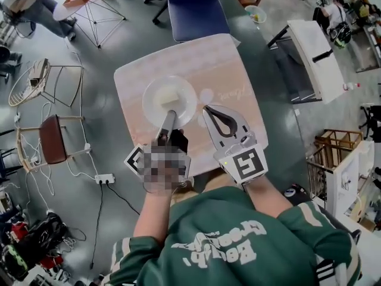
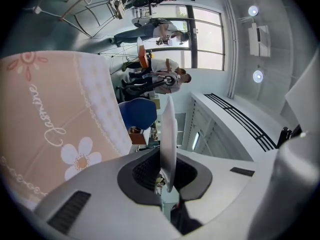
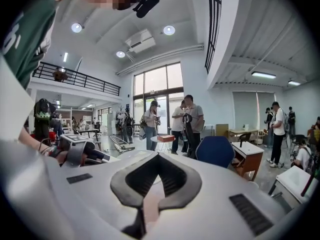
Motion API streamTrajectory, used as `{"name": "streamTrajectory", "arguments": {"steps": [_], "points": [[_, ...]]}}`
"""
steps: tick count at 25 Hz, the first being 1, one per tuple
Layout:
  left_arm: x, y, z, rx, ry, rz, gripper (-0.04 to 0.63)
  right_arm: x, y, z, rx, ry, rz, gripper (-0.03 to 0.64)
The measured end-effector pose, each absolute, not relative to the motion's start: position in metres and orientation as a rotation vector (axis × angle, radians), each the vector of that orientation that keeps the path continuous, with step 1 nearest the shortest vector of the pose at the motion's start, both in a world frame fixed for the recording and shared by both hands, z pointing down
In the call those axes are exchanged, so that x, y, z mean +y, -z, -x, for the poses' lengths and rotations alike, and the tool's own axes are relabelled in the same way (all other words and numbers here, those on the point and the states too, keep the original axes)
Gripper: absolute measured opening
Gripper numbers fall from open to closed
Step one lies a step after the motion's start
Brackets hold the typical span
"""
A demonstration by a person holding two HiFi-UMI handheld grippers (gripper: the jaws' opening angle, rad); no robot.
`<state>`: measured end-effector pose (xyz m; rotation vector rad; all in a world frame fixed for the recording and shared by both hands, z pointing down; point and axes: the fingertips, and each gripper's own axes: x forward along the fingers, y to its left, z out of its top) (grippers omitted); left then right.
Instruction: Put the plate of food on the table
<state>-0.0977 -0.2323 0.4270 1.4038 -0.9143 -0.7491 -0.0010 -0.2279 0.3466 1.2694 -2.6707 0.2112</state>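
A white plate [image 1: 178,109] with a pale lump of food [image 1: 166,96] lies over the middle of the pink flowered tablecloth [image 1: 232,76]. My left gripper [image 1: 170,115] is shut on the plate's near rim. In the left gripper view the plate [image 2: 168,129] shows edge-on, pinched between the dark pads [image 2: 145,171], with the tablecloth [image 2: 55,119] beside it. I cannot tell whether the plate rests on the cloth or hangs just above it. My right gripper [image 1: 207,108] hovers over the table just right of the plate. Its tips meet, shut on nothing [image 3: 159,156].
A blue chair [image 1: 196,8] stands at the table's far side. A white folded table [image 1: 315,58] is to the right. Wire chairs [image 1: 36,82], a wooden stool [image 1: 53,139] and a power strip [image 1: 104,178] with cables are on the floor at the left. People stand farther off [image 3: 187,119].
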Motion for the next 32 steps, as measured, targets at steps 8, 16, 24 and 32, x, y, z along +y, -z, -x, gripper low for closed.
{"name": "streamTrajectory", "arguments": {"steps": [8,16,24,32], "points": [[-0.267,-0.493,0.094,-0.969,0.750,-1.322,0.029,-0.274,-0.404,0.000,-2.682,-0.314,-1.178,0.015],[-0.281,-0.547,0.085,-1.002,0.708,-1.287,0.029,-0.306,-0.461,-0.015,-2.646,-0.454,-1.168,0.015],[-0.290,-0.590,0.080,-1.038,0.666,-1.243,0.029,-0.321,-0.506,-0.014,-2.628,-0.482,-1.139,0.015],[-0.300,-0.616,0.060,-1.038,0.604,-1.227,0.031,-0.325,-0.528,-0.017,-2.630,-0.545,-1.113,0.015]]}}
